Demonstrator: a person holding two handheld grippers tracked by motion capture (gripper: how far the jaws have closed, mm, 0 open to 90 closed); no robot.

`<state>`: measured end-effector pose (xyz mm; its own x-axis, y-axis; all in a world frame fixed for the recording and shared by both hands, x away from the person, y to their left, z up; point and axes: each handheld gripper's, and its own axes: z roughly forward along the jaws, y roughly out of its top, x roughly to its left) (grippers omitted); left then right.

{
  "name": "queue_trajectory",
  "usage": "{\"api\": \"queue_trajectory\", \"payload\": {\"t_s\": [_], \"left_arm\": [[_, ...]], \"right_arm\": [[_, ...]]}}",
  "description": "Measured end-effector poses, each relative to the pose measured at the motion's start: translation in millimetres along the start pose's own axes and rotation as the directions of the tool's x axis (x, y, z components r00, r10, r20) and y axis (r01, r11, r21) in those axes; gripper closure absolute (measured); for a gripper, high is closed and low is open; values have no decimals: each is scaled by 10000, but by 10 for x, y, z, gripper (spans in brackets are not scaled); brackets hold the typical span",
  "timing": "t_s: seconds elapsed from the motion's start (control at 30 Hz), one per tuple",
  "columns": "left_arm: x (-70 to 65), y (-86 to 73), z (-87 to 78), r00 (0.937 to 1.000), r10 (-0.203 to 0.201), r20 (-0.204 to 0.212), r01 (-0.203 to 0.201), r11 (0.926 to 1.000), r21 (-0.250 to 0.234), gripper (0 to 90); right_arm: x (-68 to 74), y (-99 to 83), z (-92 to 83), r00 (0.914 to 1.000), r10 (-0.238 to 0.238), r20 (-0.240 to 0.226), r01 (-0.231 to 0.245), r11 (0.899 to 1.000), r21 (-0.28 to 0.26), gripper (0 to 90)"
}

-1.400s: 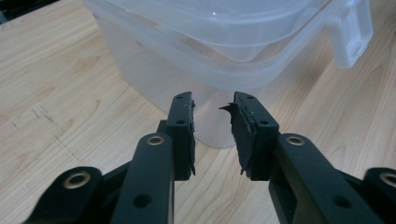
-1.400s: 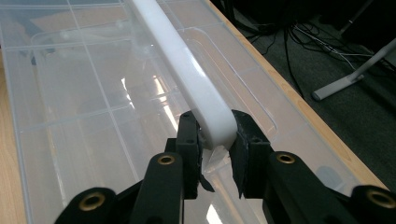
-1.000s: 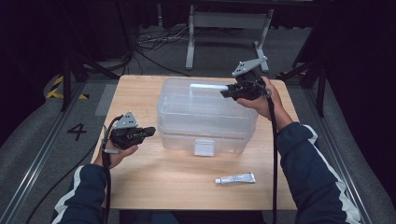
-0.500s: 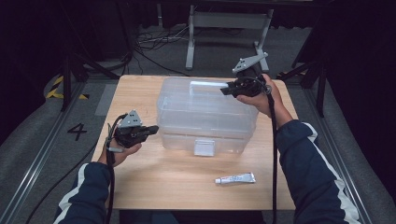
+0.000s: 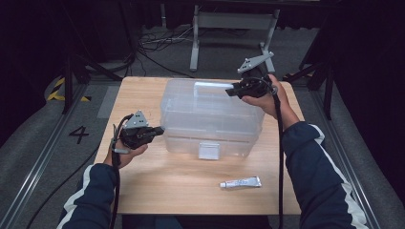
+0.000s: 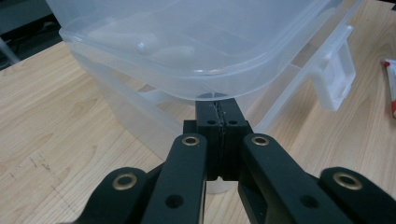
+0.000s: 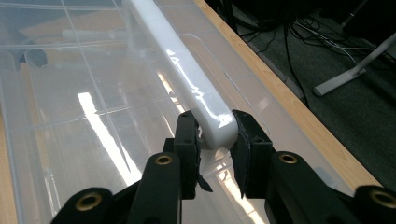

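1. Where the worktop (image 5: 157, 186) is widest, a clear plastic box (image 5: 210, 119) with a lid sits at its middle.
2. The right tongs (image 7: 212, 135) are clamped on the end of the white handle (image 7: 182, 70) on top of the box, a pad pressed to each side.
3. The left tongs (image 6: 219, 116) are closed together with nothing between them, their tips under the lid's rim at the box's left front corner; they seem to touch the rim, though the clear plastic makes that hard to judge.
4. A white latch (image 5: 209, 150) hangs on the front of the box.
5. A small tube (image 5: 240, 182) lies in front of the box, well apart from both tongs.
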<state>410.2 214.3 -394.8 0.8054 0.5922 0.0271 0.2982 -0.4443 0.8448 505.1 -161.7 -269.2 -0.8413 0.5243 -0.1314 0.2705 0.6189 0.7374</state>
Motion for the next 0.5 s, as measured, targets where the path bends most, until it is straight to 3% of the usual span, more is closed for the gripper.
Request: {"api": "queue_trajectory", "payload": {"t_s": [0.5], "left_arm": [[-1,5,-5,10000,39,-35,-40,9999,-114,900]], "right_arm": [[9,-13,0,9998,31,181,-29,9999,-136,724]]}}
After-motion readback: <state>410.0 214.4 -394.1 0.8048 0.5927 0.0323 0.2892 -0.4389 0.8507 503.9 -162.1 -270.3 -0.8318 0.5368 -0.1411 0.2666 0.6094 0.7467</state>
